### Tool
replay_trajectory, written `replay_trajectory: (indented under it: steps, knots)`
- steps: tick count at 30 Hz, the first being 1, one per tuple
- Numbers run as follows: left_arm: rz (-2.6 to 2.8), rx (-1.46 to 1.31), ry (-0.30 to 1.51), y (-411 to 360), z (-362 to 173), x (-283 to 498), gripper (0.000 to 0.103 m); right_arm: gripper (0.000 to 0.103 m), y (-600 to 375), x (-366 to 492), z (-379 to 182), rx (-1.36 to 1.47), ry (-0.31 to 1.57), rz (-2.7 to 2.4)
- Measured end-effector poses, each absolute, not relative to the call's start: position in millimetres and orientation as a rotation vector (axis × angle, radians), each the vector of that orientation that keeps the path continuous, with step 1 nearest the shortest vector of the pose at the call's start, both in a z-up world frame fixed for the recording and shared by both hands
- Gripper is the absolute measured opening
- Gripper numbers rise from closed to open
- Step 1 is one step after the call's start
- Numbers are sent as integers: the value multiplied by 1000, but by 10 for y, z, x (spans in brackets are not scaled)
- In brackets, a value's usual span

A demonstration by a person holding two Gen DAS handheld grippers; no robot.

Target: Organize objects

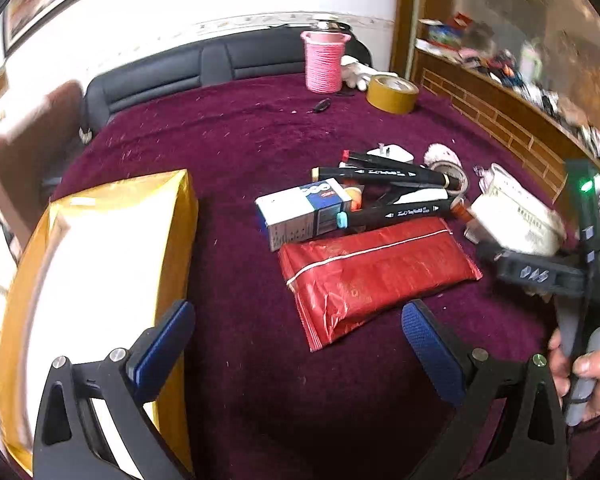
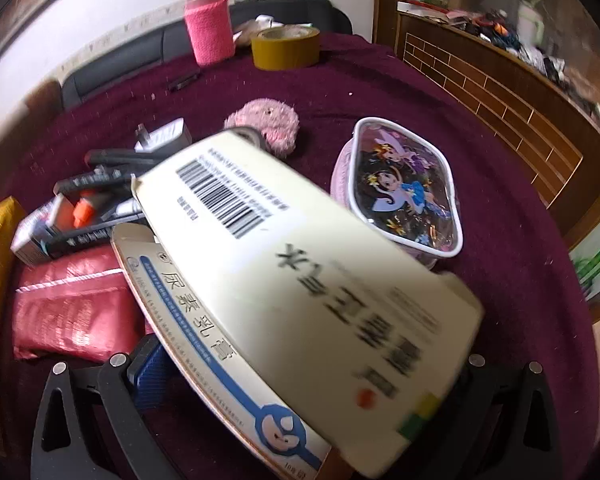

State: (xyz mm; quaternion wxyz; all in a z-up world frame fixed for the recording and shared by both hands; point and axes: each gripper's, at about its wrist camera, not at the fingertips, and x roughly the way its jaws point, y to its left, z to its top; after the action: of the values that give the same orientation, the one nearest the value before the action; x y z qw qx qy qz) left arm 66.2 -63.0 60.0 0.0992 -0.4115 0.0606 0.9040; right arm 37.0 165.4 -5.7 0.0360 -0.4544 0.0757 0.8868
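My left gripper (image 1: 296,312) stands open over the purple cloth (image 1: 228,152), with nothing between its blue pads. A gold packet (image 1: 100,260) lies by its left finger and a red packet (image 1: 372,276) just ahead. Behind the red packet are a blue-and-white box (image 1: 304,212) and black markers (image 1: 392,176). My right gripper (image 2: 310,352) has its jaws wide apart. A cream carton with a barcode (image 2: 300,264) lies tilted and blurred between them. Its side is against the left pad (image 2: 152,372), and the right pad is hidden. In the left wrist view the carton (image 1: 516,216) sits at that gripper's tip.
A cartoon pencil case (image 2: 404,192) and a pink fluffy thing (image 2: 268,124) lie beyond the carton, a white charger (image 2: 164,134) to the left. At the back stand a pink knitted bottle sleeve (image 1: 324,62) and a yellow tape roll (image 1: 392,94). A cluttered wooden ledge (image 1: 500,112) runs along the right.
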Motion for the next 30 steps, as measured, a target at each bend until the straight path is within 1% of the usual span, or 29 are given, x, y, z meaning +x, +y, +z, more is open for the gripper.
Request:
replay_trajectory:
  steps: [2,3,7,9,11,13,14,15,16,17,18,20,22,25,26,28,29,30]
  knots:
    - [2616,-1183,318,-414,611,554,103,103,1805,466,-18,-1351,381,2746]
    - [2584,-1160,377,-285,584,499,103,103,1932,512,-2,-1320,508,2771]
    - [2487,-1184,448,49,382,269,103,103,2195,559,32,-1264,781,2800]
    - [2441,-1211,466,163,260,200,103,103,2213,547,49,-1261,814,2804]
    - [2378,-1245,442,227,180,218,102,103,2151,561,44,-1263,806,2806]
    - [2352,-1248,477,268,154,299,100,103,2141,563,57,-1263,823,2812]
    - [2320,-1243,504,293,147,370,95,103,2161,568,51,-1261,834,2813]
    - [2292,-1236,526,304,160,445,86,103,2183,564,47,-1259,844,2814]
    - [2260,-1226,546,301,198,549,81,103,2184,573,49,-1255,855,2816]
    - [2237,-1225,541,296,233,595,74,103,2193,575,43,-1248,858,2820]
    - [2208,-1229,518,272,280,623,72,103,2199,597,51,-1235,855,2827]
    - [2189,-1218,450,207,391,700,72,103,2190,627,110,-1190,812,2855]
    - [2226,-1182,463,194,451,707,72,103,2101,650,205,-1123,725,2907]
    - [2268,-1176,567,313,399,606,72,103,1937,701,293,-1060,569,2939]
    - [2259,-1187,589,360,339,573,72,103,1910,709,304,-1052,542,2938]
    - [2240,-1195,646,463,236,528,72,103,1891,714,302,-1044,519,2934]
    - [2246,-1178,720,550,180,537,72,103,1907,716,298,-1040,526,2925]
    - [2248,-1167,754,602,160,551,72,103,1922,720,302,-1034,534,2920]
